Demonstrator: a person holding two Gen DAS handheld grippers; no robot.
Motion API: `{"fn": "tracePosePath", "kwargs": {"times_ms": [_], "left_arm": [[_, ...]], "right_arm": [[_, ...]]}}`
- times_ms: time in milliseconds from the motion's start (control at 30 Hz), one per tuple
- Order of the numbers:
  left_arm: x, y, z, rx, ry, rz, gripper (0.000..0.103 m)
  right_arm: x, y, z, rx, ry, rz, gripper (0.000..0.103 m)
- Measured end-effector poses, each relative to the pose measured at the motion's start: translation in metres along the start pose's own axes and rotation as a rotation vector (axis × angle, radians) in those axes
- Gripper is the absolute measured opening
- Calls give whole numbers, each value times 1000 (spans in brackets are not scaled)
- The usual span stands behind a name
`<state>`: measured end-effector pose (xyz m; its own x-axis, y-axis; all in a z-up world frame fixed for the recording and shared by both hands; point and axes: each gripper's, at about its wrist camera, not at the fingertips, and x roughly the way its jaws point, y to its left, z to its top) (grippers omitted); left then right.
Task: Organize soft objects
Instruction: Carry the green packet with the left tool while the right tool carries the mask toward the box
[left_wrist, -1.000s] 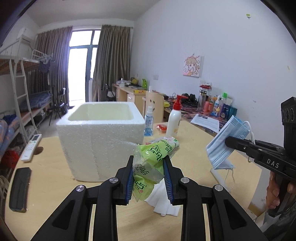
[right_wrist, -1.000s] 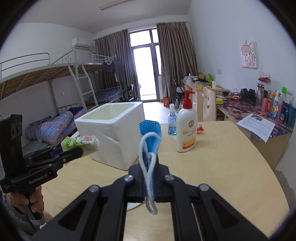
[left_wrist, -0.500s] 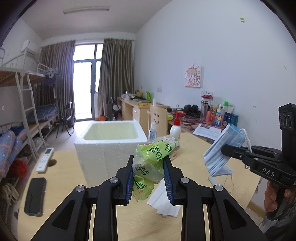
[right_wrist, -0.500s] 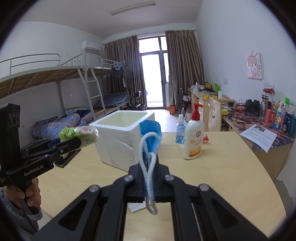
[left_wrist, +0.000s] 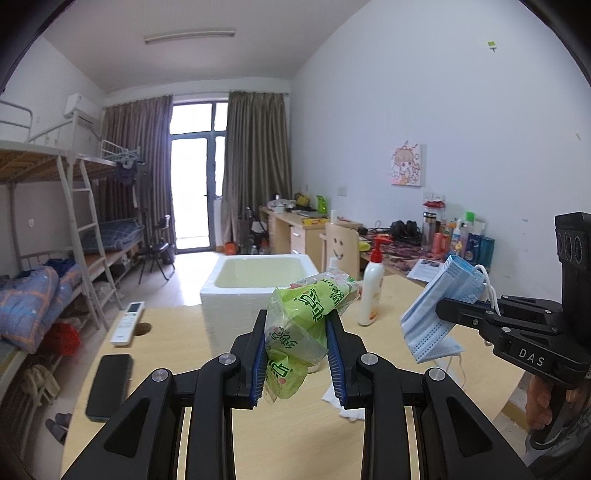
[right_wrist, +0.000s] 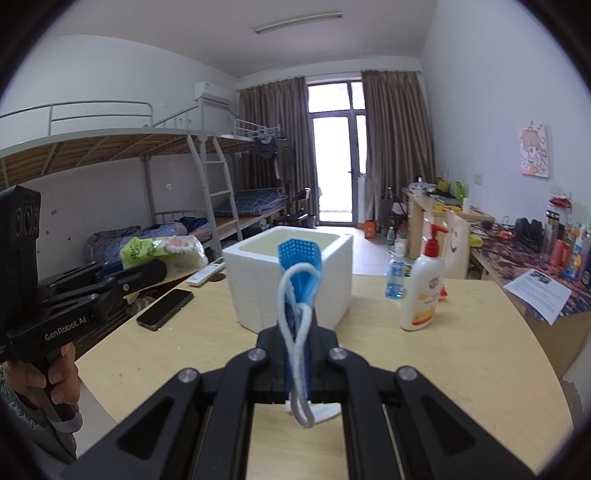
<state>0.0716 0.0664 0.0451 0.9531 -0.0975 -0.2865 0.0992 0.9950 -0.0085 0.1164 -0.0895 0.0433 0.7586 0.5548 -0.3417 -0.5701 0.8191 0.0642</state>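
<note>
My left gripper (left_wrist: 297, 354) is shut on a green tissue pack (left_wrist: 306, 317) and holds it in the air in front of the white foam box (left_wrist: 258, 284). The pack also shows in the right wrist view (right_wrist: 162, 253). My right gripper (right_wrist: 297, 354) is shut on a blue face mask (right_wrist: 297, 273) with white ear loops hanging down. The mask also shows in the left wrist view (left_wrist: 439, 306), right of the box. The foam box (right_wrist: 288, 280) is open at the top and looks empty.
A round wooden table (left_wrist: 155, 354) holds a lotion pump bottle (left_wrist: 371, 291), a small spray bottle (right_wrist: 395, 273), a black phone (left_wrist: 109, 384), a white remote (left_wrist: 127, 323) and white tissue (left_wrist: 341, 400). Bunk beds stand left, a cluttered desk right.
Both grippers have risen and pulled back from the foam box, which now looks smaller and lower, with its inside visible. Both still hold their items.
</note>
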Motion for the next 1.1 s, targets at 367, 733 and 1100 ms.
{"fn": "tracePosePath", "kwargs": {"times_ms": [367,733,1100], "left_arm": [[-15,12,-4,4,9,51,30],[-12,22,3,-17,-7,38,30],[5,28,25,-38,-24,29,30]], "right_arm": [[11,28,4,-51,6,77,8],[20,33,18,-54,1,84,8],[23,31,42,-64,-25,76,8]]}}
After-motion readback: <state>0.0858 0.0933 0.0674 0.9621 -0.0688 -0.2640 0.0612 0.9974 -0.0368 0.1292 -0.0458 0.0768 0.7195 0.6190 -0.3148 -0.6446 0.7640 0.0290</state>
